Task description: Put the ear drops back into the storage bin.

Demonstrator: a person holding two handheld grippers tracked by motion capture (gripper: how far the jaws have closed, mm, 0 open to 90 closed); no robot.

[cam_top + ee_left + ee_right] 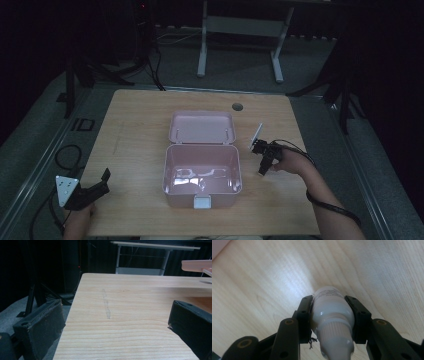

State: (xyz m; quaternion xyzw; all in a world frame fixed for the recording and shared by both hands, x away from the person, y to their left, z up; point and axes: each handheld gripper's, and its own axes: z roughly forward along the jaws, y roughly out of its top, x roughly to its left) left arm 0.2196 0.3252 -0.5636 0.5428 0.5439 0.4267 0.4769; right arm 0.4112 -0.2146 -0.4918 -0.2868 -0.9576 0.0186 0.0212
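An open pink box (168, 170) stands mid-table, its lid (201, 127) folded back flat and its inside glossy. Just right of it my right gripper (263, 167) points down at the wood. Its jaws are shut on a small white bottle (331, 312), held by the body with the ribbed cap toward the camera and the base close above the tabletop; my right gripper (329, 300) clamps it from both sides. My left gripper (102, 182) hovers near the table's front left corner, open. In its own view my left gripper (115, 312) holds nothing, with bare wood between the jaws.
The wooden table (135, 125) has a round cable hole (237, 106) at the back. An edge of the pink box (197, 266) shows at the far right of the left gripper view. Another desk's white legs (202, 45) stand behind; cables (67, 155) lie on the floor at the left.
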